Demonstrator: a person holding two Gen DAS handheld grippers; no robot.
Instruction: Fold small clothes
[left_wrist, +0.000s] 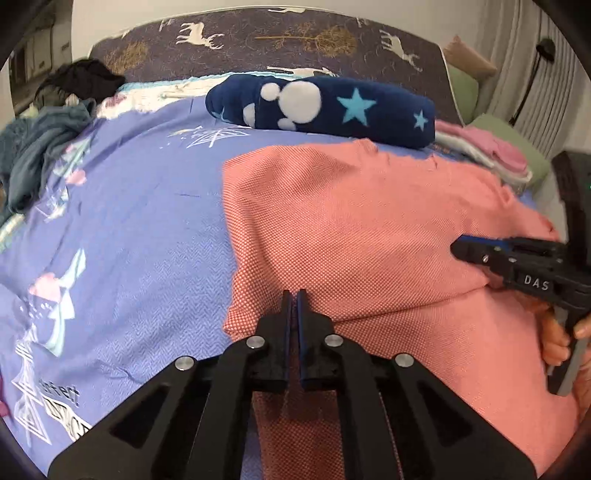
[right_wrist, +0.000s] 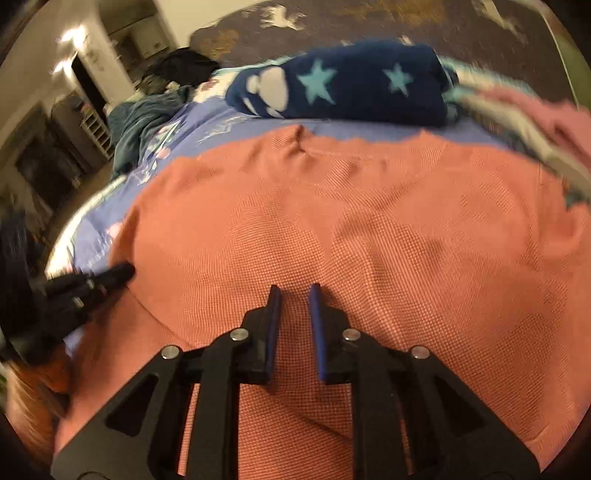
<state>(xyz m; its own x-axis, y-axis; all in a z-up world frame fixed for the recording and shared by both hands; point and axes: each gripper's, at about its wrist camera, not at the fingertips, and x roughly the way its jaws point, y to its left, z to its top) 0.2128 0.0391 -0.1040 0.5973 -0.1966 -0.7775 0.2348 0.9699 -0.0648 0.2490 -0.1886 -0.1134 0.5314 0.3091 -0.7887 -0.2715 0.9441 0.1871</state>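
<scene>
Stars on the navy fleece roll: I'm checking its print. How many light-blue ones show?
2 on the navy fleece roll: a large star near the middle and a small star toward its right end. More may be hidden around the back.

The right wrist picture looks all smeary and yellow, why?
Right wrist view: motion blur smears the star blanket and room edges, with warm yellowish light. Left wrist view: sharp, cooler colors, crisp weave on the pink cloth. Both bend at the rim.

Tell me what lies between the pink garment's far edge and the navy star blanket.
A bare strip of the purple bedsheet separates the pink garment from the navy blanket, clearest in the right wrist view.
</scene>
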